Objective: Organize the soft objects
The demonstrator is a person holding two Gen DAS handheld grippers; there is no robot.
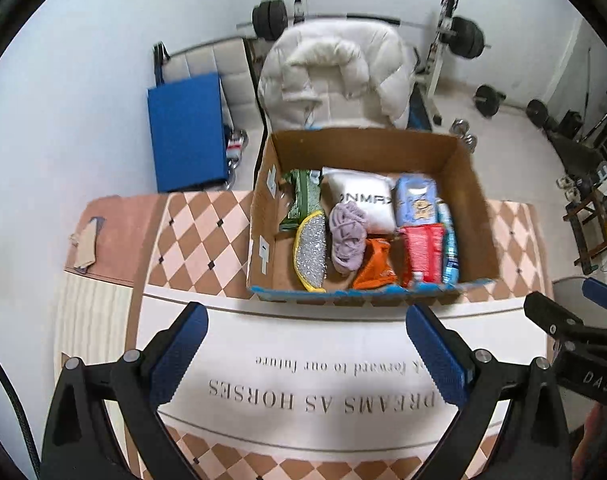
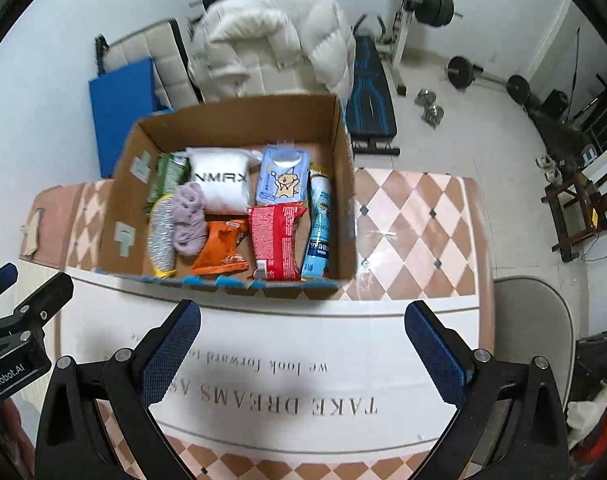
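Right wrist: cardboard box (image 2: 231,128) between white jacket (image 2: 271,36) and gaping tongs (image 2: 303,344).

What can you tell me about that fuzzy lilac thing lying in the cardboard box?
The lilac fuzzy item looks like soft, plush knitted fabric, bunched into a loose lumpy roll with loops and folds; whether it is socks or a scrunchie is unclear. It lies lengthwise in the open cardboard box, left of centre. Its left side rests against a silvery scouring pad, its far end overlaps the white NMAX packet, and an orange snack packet sits by its right side. Neither pair of tongs touches it.
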